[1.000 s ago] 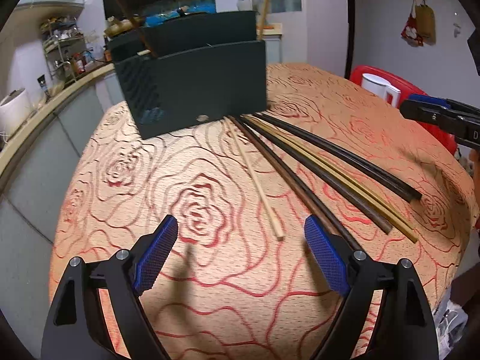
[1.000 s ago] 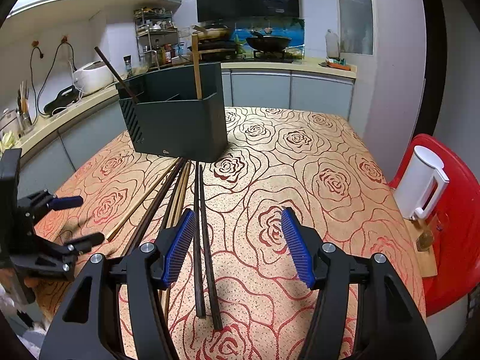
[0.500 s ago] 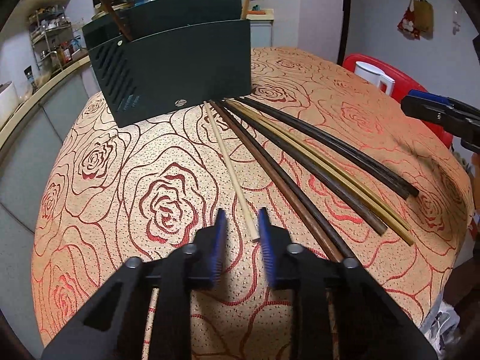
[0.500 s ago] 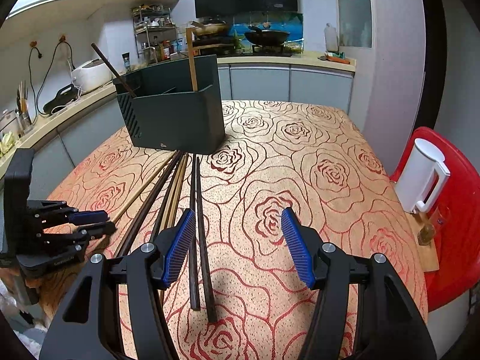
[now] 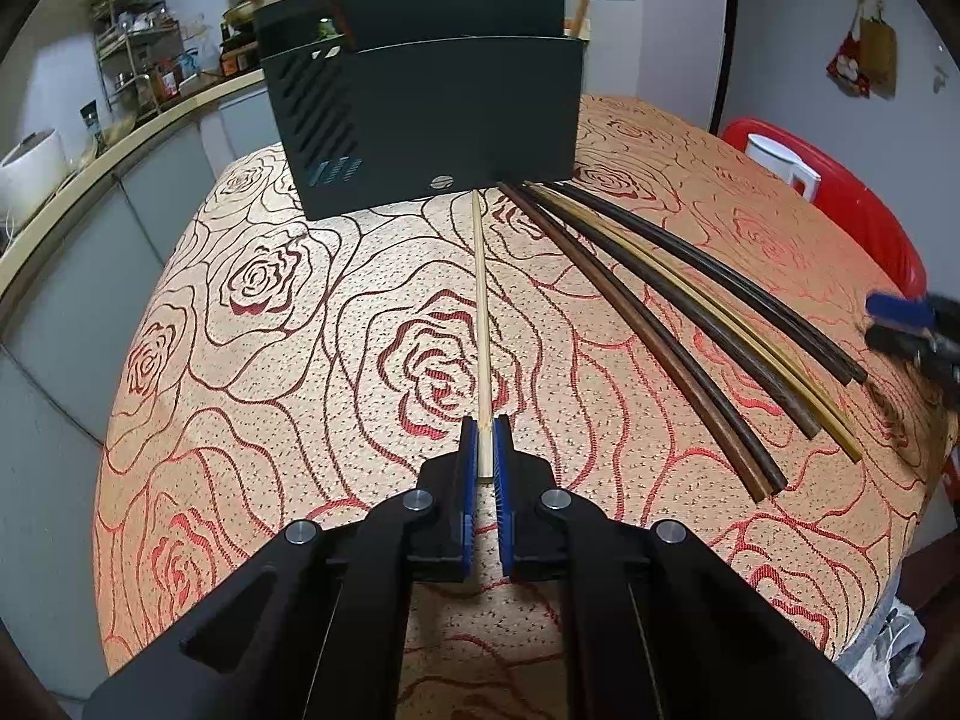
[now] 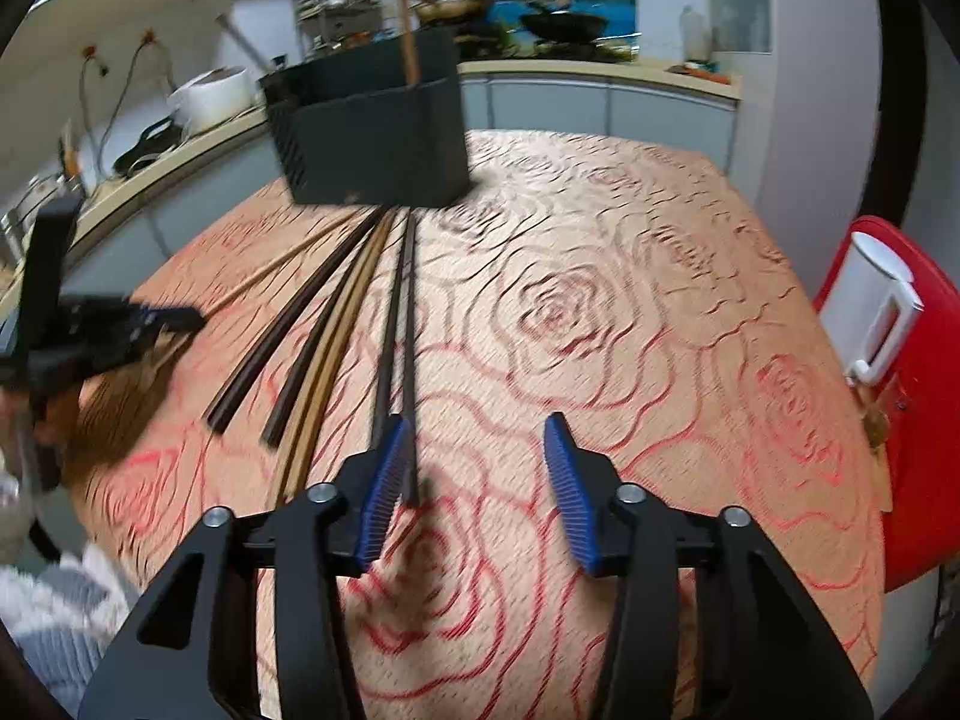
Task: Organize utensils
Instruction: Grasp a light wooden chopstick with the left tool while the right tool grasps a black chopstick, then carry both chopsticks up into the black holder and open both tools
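The left gripper [image 5: 485, 447] has its jaws clenched on the near tip of a pale chopstick [image 5: 482, 312] lying on the counter [image 5: 270, 360] before the dark holder [image 5: 432, 120]. Gripped so near the end, it could swing or slip when lifted. The right gripper [image 6: 474, 480] has just been closing, jaws not yet gripping, around one black chopstick [image 6: 409, 360]; it may pinch only one of the pair.

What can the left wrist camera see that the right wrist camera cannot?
Only the left view shows the left claw shut on the near end of the pale chopstick, and a cloth hanging on the wall. Only the right view shows the right claw open, one pad beside a black chopstick, plus a wok on the counter. Both show the dark holder, the row of chopsticks and the white jug.
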`<state>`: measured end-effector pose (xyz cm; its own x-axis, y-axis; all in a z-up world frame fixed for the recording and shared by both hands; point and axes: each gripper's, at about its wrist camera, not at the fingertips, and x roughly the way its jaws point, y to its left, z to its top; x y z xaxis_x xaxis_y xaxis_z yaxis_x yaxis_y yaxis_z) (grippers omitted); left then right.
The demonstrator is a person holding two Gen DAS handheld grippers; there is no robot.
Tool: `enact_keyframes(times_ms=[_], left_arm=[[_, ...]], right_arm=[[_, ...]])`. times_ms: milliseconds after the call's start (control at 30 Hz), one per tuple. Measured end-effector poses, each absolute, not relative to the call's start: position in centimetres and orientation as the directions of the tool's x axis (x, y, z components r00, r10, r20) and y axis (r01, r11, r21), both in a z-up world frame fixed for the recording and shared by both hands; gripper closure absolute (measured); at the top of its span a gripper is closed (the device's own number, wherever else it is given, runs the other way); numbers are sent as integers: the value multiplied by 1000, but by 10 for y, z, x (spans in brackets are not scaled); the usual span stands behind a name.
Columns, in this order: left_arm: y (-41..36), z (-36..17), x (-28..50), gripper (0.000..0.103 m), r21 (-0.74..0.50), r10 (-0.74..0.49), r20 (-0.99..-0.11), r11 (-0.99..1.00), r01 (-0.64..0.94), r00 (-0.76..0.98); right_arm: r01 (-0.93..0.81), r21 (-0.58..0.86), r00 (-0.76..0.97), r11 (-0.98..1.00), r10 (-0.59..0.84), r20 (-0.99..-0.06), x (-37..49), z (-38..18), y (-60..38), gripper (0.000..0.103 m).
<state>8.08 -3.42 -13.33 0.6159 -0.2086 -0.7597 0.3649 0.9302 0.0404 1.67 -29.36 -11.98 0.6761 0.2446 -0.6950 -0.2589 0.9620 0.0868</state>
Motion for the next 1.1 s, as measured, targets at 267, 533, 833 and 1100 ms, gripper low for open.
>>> enact_keyframes(times_ms=[267,533,833,1100], left_arm=[[-32,-133,80,98,31,-216,-758,931,364,616],[-31,-133,81,98,26,-219,-751,933,359,623],[-29,-134,80,98,7,-237,-743,932,361,626],[-26,-133,80,98,-6,-246,-750,931,366,614]], right_arm=[[-347,12,647,938,249,-721,11,-131,-273,83],[-306,45,665,951,248,-705,17,-132,-282,83],[-299,56,674,952,252,-695,21,-134,-282,93],[-293,77,664,953,261,-701,23,-132,-284,95]])
